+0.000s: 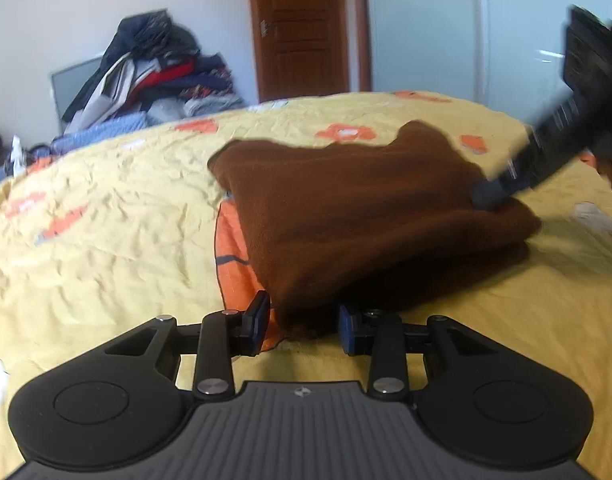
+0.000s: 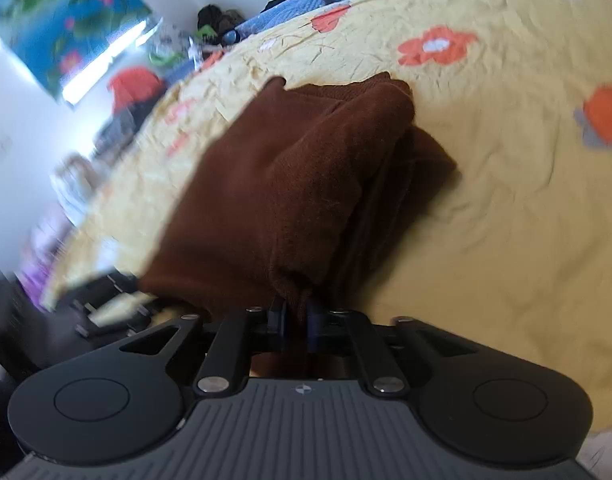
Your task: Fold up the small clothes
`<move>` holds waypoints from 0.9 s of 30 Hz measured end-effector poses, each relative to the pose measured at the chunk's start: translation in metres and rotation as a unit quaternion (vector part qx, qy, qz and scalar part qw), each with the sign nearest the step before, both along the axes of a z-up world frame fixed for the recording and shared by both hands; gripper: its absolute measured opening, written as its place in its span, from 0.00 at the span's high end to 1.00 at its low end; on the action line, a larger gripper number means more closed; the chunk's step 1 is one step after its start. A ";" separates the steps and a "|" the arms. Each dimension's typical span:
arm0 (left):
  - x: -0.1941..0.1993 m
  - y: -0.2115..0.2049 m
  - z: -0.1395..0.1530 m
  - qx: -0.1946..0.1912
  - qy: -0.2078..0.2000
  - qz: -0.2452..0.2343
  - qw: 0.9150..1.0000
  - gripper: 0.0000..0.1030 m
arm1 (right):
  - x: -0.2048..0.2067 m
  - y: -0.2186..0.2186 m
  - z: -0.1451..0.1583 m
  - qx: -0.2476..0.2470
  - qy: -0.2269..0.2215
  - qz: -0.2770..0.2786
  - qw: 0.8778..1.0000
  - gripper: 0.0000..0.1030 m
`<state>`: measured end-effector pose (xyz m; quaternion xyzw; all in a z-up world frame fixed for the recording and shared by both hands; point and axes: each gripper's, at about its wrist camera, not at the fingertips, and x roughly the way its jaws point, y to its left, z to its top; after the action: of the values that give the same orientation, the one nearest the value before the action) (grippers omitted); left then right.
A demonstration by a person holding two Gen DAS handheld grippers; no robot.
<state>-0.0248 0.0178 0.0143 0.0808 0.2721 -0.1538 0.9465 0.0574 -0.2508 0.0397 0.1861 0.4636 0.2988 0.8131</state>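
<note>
A brown fleece garment [image 1: 358, 216] lies folded in layers on the yellow flowered bedspread [image 1: 106, 208]. My left gripper [image 1: 304, 322] is open, its fingers on either side of the garment's near corner, which dips between them. My right gripper [image 2: 297, 320] is shut on the brown garment's edge [image 2: 294, 184] and holds a fold of it raised over the bed. The right gripper also shows in the left wrist view [image 1: 486, 194], reaching in from the upper right onto the garment's right side.
A heap of mixed clothes [image 1: 154, 68] is piled beyond the bed's far left edge. A brown door [image 1: 302, 28] and pale wardrobe [image 1: 466, 32] stand behind. The yellow bedspread [image 2: 506, 200] stretches to the right of the garment.
</note>
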 end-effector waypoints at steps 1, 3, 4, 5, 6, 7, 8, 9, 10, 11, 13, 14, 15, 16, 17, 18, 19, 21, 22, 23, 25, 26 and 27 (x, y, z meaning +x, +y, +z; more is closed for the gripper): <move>-0.007 0.004 0.005 -0.008 -0.009 -0.010 1.000 0.66 | -0.002 -0.005 0.011 0.015 -0.019 -0.007 1.000 0.44; -0.016 0.009 0.014 -0.019 -0.024 -0.027 0.999 0.66 | -0.003 -0.015 0.033 0.022 -0.061 -0.033 0.997 0.14; -0.019 0.009 0.017 -0.022 -0.035 -0.034 0.999 0.66 | 0.001 -0.019 0.042 0.022 -0.078 -0.046 0.996 0.08; -0.017 0.007 0.019 -0.022 -0.046 -0.040 0.998 0.65 | 0.008 -0.023 0.048 0.024 -0.087 -0.057 0.994 0.09; -0.013 0.003 0.020 -0.022 -0.052 -0.043 0.997 0.64 | 0.018 -0.024 0.051 0.024 -0.089 -0.068 0.993 0.09; -0.008 -0.002 0.019 -0.020 -0.055 -0.045 0.997 0.64 | 0.029 -0.024 0.052 0.025 -0.088 -0.077 0.993 0.09; -0.002 -0.007 0.017 -0.019 -0.059 -0.047 0.997 0.64 | 0.043 -0.023 0.051 0.030 -0.084 -0.078 0.993 0.10; 0.004 -0.013 0.013 -0.020 -0.061 -0.050 0.997 0.64 | 0.058 -0.018 0.050 0.037 -0.076 -0.074 0.994 0.11; 0.009 -0.018 0.008 -0.021 -0.058 -0.052 0.997 0.64 | 0.072 -0.011 0.049 0.040 -0.069 -0.068 0.995 0.12; 0.015 -0.023 0.001 -0.019 -0.053 -0.050 0.997 0.64 | 0.087 -0.001 0.047 0.032 -0.063 -0.056 0.996 0.12; 0.027 -0.032 -0.009 0.000 -0.023 -0.048 0.999 0.58 | 0.111 0.025 0.040 -0.006 -0.056 -0.024 0.998 0.12; 0.029 -0.032 -0.009 -0.004 -0.020 -0.047 0.999 0.57 | 0.124 0.038 0.035 -0.036 -0.053 -0.009 0.998 0.12; 0.029 -0.030 -0.008 -0.013 -0.021 -0.048 0.999 0.54 | 0.129 0.048 0.029 -0.063 -0.050 0.003 0.997 0.13; 0.029 -0.027 -0.008 -0.021 -0.018 -0.048 0.998 0.53 | 0.140 0.058 0.022 -0.092 -0.045 0.016 0.995 0.13; 0.030 -0.024 -0.008 -0.030 -0.015 -0.048 0.998 0.52 | 0.145 0.064 0.016 -0.108 -0.039 0.021 0.993 0.14; 0.031 -0.022 -0.008 -0.036 -0.012 -0.048 0.998 0.51 | 0.149 0.070 0.010 -0.116 -0.033 0.025 0.992 0.18; 0.032 -0.022 -0.009 -0.038 -0.009 -0.048 0.998 0.51 | 0.152 0.071 0.005 -0.115 -0.029 0.030 0.993 0.25; 0.033 -0.023 -0.009 -0.037 -0.008 -0.050 0.998 0.48 | 0.154 0.076 0.003 -0.119 -0.026 0.052 0.991 0.64; 0.033 -0.023 -0.009 -0.037 -0.007 -0.051 0.998 0.47 | 0.154 0.080 0.004 -0.131 -0.028 0.059 0.989 0.84; 0.034 -0.022 -0.009 -0.038 -0.006 -0.053 0.998 0.45 | 0.153 0.081 0.008 -0.138 -0.038 0.063 0.988 0.84; 0.034 -0.021 -0.010 -0.042 -0.004 -0.057 0.998 0.44 | 0.154 0.077 0.024 -0.144 -0.070 0.054 0.986 0.85; 0.034 -0.022 -0.010 -0.043 -0.002 -0.057 0.997 0.43 | 0.155 0.073 0.030 -0.137 -0.085 0.043 0.986 0.85; 0.035 -0.022 -0.011 -0.044 -0.001 -0.058 0.997 0.42 | 0.161 0.069 0.031 -0.124 -0.087 0.036 0.988 0.85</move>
<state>0.0100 -0.0042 0.0038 0.0551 0.2593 -0.2199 0.9388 0.2189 -0.1815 0.0706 0.0400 0.4311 0.2832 0.8557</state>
